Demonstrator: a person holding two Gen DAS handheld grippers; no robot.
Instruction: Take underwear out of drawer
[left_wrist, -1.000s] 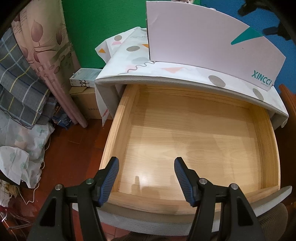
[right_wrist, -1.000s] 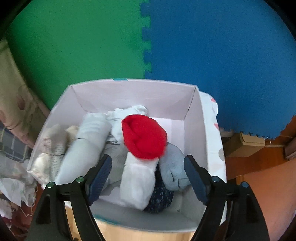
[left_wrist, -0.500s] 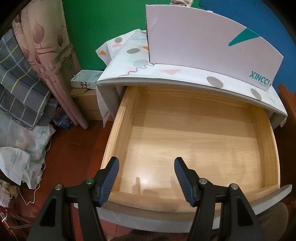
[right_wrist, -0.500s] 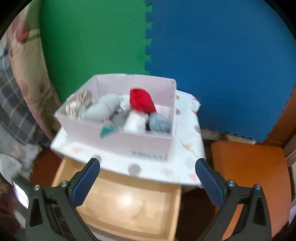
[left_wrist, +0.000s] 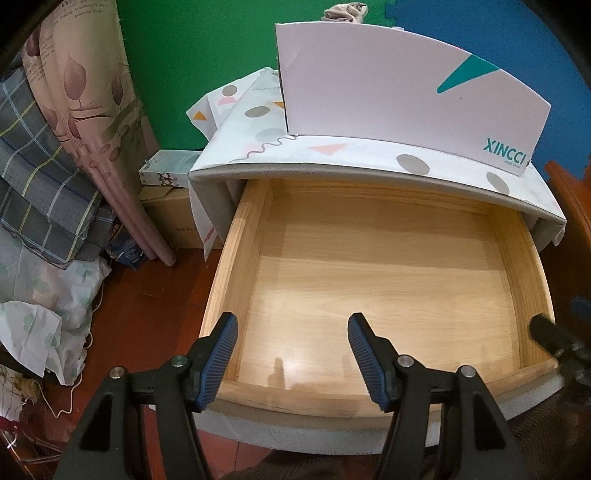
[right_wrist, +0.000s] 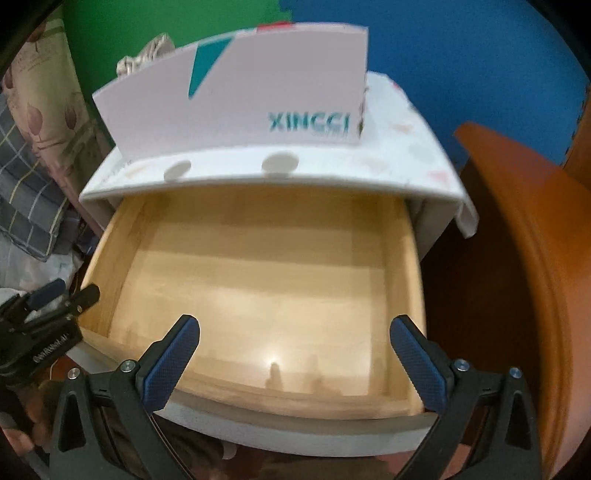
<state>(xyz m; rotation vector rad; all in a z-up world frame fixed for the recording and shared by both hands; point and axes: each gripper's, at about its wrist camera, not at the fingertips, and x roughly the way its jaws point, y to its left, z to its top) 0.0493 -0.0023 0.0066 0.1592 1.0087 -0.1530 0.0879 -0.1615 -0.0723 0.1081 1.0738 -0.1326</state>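
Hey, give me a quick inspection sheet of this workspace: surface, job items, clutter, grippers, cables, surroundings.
Surface: patterned cloth covering the cabinet top.
Job's things: wooden drawer pulled open, nothing seen inside; white box on top, fabric showing above its rim.
Clutter: cardboard boxes, piled bedding on the floor.
Grippers: left gripper open, empty; right gripper wide open, empty, its jaws just opened.
Cables: thin white cord on the floor.
Surroundings: green and blue foam wall, orange wooden furniture.

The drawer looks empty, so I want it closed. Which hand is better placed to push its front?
Probably right: the right gripper, fingers just opened with nothing between, faces the drawer front near the middle; the left gripper sits toward its left corner.
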